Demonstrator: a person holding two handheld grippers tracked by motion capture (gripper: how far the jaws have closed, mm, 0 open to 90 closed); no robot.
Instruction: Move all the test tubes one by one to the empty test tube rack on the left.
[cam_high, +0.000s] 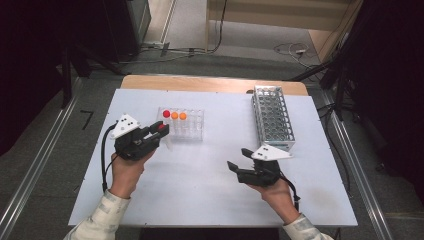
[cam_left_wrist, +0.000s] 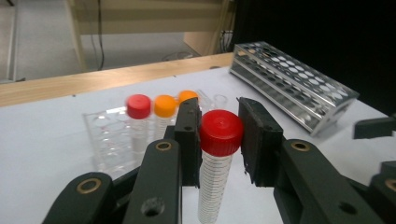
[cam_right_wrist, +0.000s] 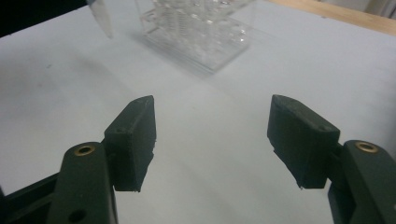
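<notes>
The tube (cam_left_wrist: 215, 163) is clear plastic with printed lines and a smooth, slightly glossy red cap (cam_left_wrist: 221, 132). The near rack (cam_left_wrist: 109, 140) is glossy clear plastic; the far-right rack (cam_high: 273, 118) looks like shiny perforated metal. The table (cam_high: 200, 170) is matt white, edged in pale wood.

In the left gripper view, the lower end of the red-capped tube (cam_left_wrist: 219, 158) is cut off by the bottom edge, and the sides of its cap are covered by the pads. The clear rack (cam_left_wrist: 112, 140) is partly hidden behind the jaws, and the tube (cam_left_wrist: 139, 116) standing in it is blurred. In the right gripper view, the clear rack (cam_right_wrist: 196, 32) is blurred and cut off by the top edge.
</notes>
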